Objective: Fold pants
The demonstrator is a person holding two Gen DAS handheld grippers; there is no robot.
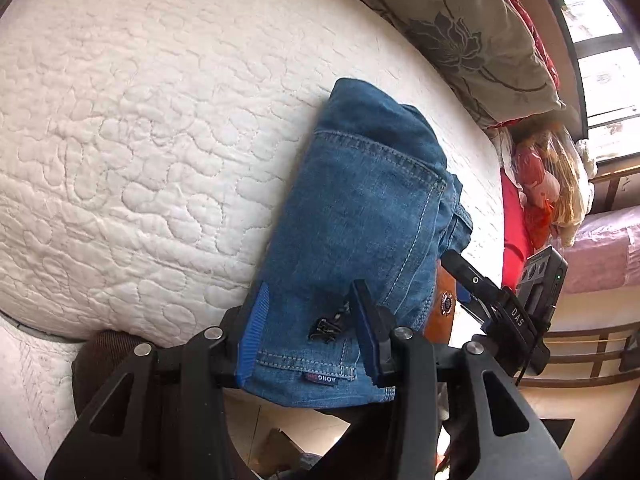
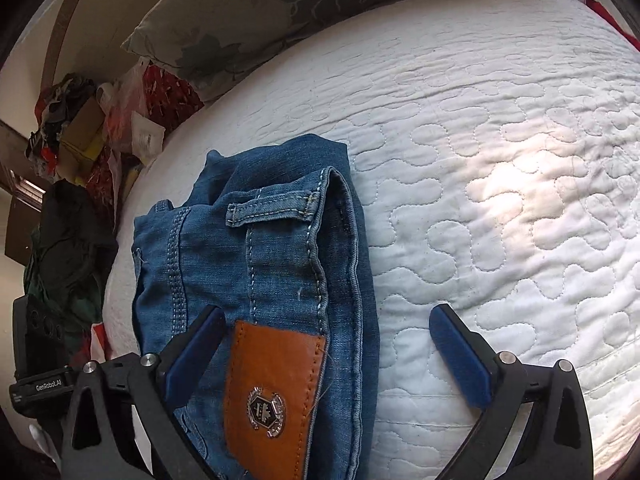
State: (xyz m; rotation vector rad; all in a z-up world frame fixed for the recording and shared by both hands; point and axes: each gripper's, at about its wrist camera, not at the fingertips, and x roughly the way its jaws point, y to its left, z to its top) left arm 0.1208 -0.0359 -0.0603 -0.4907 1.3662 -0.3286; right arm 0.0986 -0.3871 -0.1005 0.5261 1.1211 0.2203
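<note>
Folded blue jeans (image 1: 360,200) lie on a white quilted mattress (image 1: 120,140), near its edge. My left gripper (image 1: 310,290) is shut on the near end of the bundle, with denim filling the gap between its blue pads (image 1: 252,332). My right gripper (image 2: 328,316) stands wide open over the waistband end of the jeans (image 2: 256,264). An orange leather patch (image 2: 272,392) lies between its fingers. Its left finger (image 2: 196,352) hovers over the denim and its right one is above bare mattress (image 2: 500,140). One right finger (image 1: 468,272) shows beside the jeans in the left wrist view.
A grey floral pillow (image 2: 260,12) lies at the head of the mattress. Bags, boxes and clothes (image 2: 92,120) are piled beside the bed. The left wrist view shows a red sheet (image 1: 512,220), a stuffed bag (image 1: 552,176) and a window (image 1: 600,60).
</note>
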